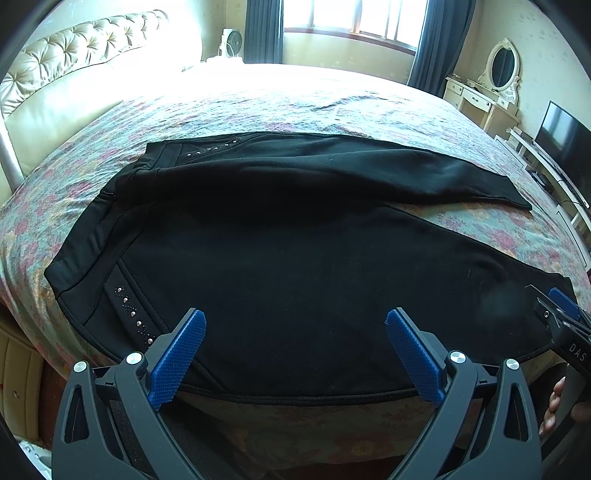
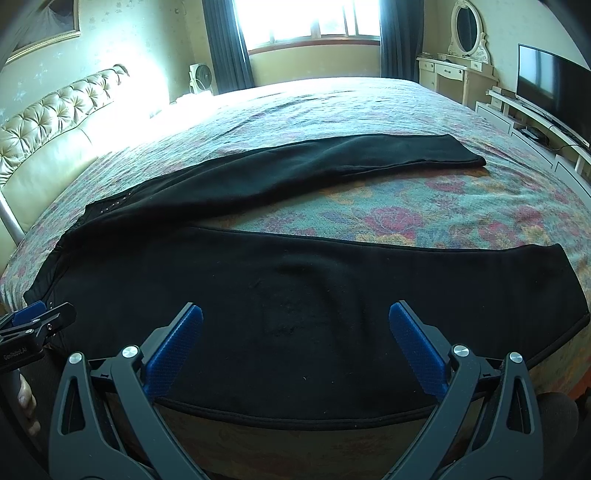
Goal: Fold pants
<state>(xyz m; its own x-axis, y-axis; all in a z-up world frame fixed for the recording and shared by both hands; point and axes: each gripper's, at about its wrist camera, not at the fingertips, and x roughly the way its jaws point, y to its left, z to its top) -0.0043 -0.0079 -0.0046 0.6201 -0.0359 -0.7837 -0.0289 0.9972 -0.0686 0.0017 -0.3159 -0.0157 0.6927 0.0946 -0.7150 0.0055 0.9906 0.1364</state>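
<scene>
Black pants point(image 1: 280, 258) lie flat on the bed, waistband with silver studs at the left, the two legs spread apart toward the right. They also show in the right wrist view point(image 2: 295, 288). My left gripper point(image 1: 295, 325) is open and empty, above the near leg's edge close to the waist. My right gripper point(image 2: 295, 321) is open and empty, above the near leg's edge further toward the hem. The right gripper shows at the right edge of the left wrist view point(image 1: 561, 314), and the left gripper at the left edge of the right wrist view point(image 2: 33, 321).
The bed has a floral bedspread point(image 2: 406, 206) and a tufted cream headboard point(image 1: 74, 66) on the left. A window with dark curtains point(image 1: 351, 22) is at the far side. A dresser with mirror point(image 1: 491, 88) and a TV point(image 2: 550, 85) stand on the right.
</scene>
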